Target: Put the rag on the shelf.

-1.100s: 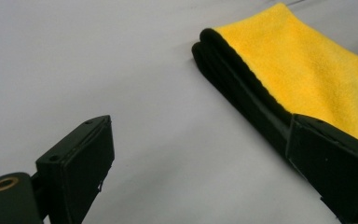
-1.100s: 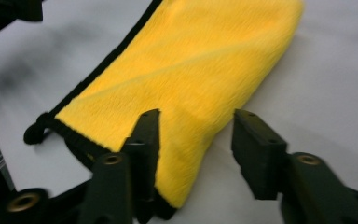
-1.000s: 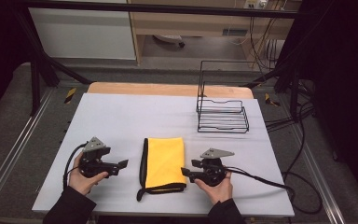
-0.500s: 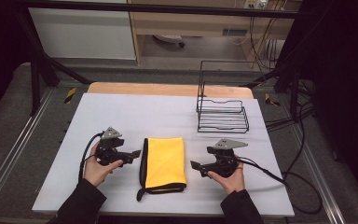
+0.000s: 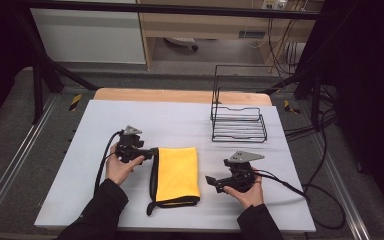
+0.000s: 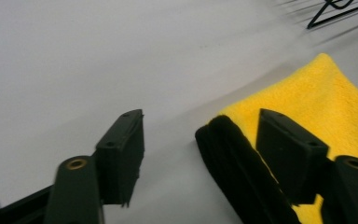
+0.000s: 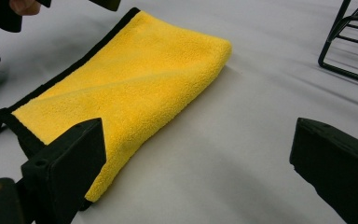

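Observation:
A folded yellow cloth (image 5: 177,172) with a black edge lies flat on the white table (image 5: 180,120). My left gripper (image 5: 152,152) is at the cloth's far left corner. In the left gripper view its jaws (image 6: 204,119) stand astride the black edge (image 6: 228,149), one pad over the yellow cloth (image 6: 317,88). They have just been closing and stand apart from the fabric. My right gripper (image 5: 211,182) sits low just right of the cloth. Its jaws (image 7: 200,135) have just been opening and stand wide, with bare table between them and the cloth (image 7: 135,84) ahead on the left.
A black wire rack (image 5: 239,125) stands at the table's back right, beyond the cloth. Its bars show at the edge of the gripper views (image 7: 349,46). Cables trail from both grippers, the right one off the table's right side (image 5: 300,192).
My left hand has moved right and away from me, up to the cloth's far left corner. The right gripper has drawn slightly back from the cloth's right edge, its jaws wider.

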